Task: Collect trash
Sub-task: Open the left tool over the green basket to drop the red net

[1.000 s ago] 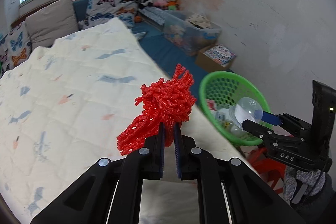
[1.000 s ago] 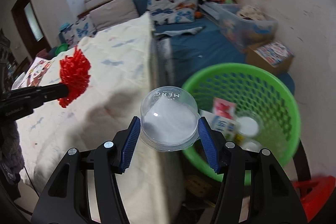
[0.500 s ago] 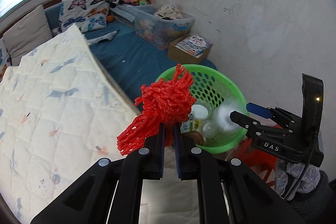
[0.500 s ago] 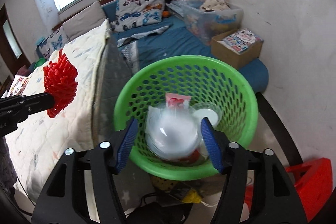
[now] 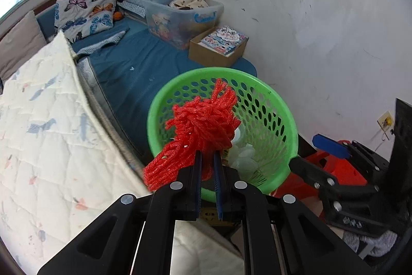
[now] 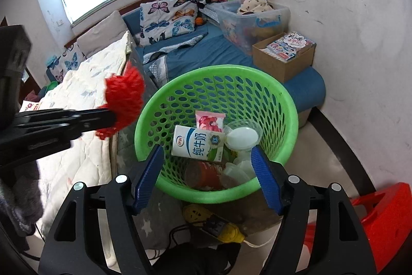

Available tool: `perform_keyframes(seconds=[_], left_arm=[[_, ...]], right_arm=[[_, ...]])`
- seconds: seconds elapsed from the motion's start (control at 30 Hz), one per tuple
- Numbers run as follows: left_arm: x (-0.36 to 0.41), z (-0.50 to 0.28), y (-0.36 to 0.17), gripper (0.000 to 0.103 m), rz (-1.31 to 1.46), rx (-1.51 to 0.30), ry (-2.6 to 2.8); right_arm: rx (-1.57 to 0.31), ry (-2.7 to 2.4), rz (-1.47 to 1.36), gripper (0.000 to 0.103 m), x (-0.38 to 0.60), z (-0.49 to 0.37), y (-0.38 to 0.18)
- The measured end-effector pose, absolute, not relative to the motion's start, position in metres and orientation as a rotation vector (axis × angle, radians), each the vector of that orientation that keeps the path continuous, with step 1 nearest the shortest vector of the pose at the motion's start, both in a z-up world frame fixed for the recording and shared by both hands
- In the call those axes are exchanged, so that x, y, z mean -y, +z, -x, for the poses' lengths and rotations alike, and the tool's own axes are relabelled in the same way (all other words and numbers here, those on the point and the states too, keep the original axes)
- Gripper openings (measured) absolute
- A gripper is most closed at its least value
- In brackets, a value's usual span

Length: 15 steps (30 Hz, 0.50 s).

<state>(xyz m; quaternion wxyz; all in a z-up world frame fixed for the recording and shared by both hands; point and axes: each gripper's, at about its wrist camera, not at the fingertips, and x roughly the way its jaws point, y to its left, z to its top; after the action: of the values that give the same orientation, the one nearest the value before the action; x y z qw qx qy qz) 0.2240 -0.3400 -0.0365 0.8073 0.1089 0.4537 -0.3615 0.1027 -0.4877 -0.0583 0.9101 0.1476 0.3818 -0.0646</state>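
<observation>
Red foam net in left tongs

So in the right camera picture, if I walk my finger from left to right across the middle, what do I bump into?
Red foam net → green basket rim → milk carton → clear plastic lid → cardboard box of books.
</observation>
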Motion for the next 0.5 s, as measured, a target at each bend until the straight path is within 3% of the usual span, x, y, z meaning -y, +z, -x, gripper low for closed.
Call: perform_keyframes(seconds=[0.27,0.5], left_arm=[[0.360,-0.225,-0.053,0.010,-0.246,-1.011,-0.776],[0.360,-0.228,-0.060,0.018,-0.224,-1.032,-0.777]], right_arm=[[-0.791,-0.134,-0.347,0.071,0.493,-0.092,-0.063],[-0.791,-0.132,-0.371,0.071,0.492,-0.084,-0.066]])
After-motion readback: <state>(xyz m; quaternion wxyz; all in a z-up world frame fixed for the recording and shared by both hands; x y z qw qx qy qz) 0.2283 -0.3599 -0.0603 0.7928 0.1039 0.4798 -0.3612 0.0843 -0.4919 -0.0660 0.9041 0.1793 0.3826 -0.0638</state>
